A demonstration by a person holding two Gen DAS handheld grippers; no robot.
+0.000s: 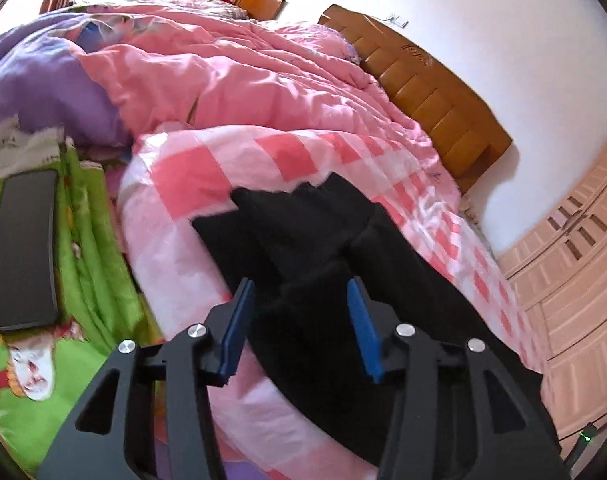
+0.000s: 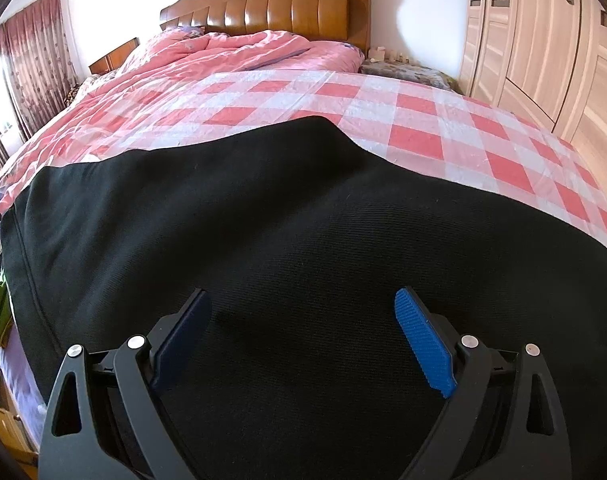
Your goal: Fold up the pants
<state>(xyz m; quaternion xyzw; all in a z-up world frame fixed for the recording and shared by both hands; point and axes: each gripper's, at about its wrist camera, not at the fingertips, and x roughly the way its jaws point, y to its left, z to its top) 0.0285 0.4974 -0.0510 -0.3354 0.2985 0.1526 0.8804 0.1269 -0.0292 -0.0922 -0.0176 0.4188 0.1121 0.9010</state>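
- Left hand-held gripper [image 1: 299, 292]: jaws partly apart, blue pads clear of the cloth, nothing clamped, above black pants [image 1: 323, 248].
- Right hand-held gripper [image 2: 303, 300]: jaws wide apart, empty, over the spread pants [image 2: 263, 220].
- The pants lie on a pink checked sheet [image 2: 423, 116] on the bed.
- Farther off: a rumpled pink quilt [image 2: 223, 56], then a wooden headboard [image 2: 287, 4].

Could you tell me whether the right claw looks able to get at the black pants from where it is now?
Probably yes: the right claw hangs open directly over the black pants, which lie spread on the checked sheet with nothing between.
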